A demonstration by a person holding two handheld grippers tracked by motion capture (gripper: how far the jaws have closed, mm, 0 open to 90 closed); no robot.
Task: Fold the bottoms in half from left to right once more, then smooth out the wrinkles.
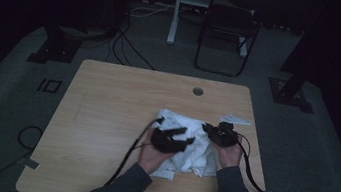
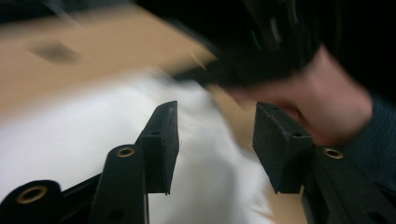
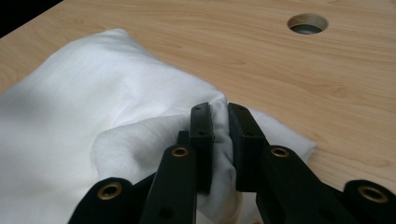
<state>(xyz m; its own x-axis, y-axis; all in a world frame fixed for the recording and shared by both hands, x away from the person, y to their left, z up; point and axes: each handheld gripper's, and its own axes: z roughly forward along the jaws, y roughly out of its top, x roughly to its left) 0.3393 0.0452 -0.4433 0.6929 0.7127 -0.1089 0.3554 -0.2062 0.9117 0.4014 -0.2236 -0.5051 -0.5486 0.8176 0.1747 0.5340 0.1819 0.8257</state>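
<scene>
A crumpled white cloth [image 1: 187, 141] lies on the table [image 1: 105, 112], toward the near right part of the top, short of the near edge and below the cable hole [image 1: 198, 91]; the work in hand looks like folding or straightening it. The right gripper [image 3: 219, 140] has its jaws pressed together on a raised fold of the cloth, the fabric bunched between the pads (a firm pinch, probably so the edge can be lifted and drawn without slipping). The left gripper [image 2: 215, 144] has its jaws spread, with nothing pinched; the cloth lies beneath and between them, so it seems poised to take a second hold nearer the middle; its view is blurred, so how close the pads are to the fabric cannot be told. In the high view both grippers sit over the cloth, close together, which suits working one fold with two holds. A small white scrap [image 1: 235, 119] lies apart near the right edge.
</scene>
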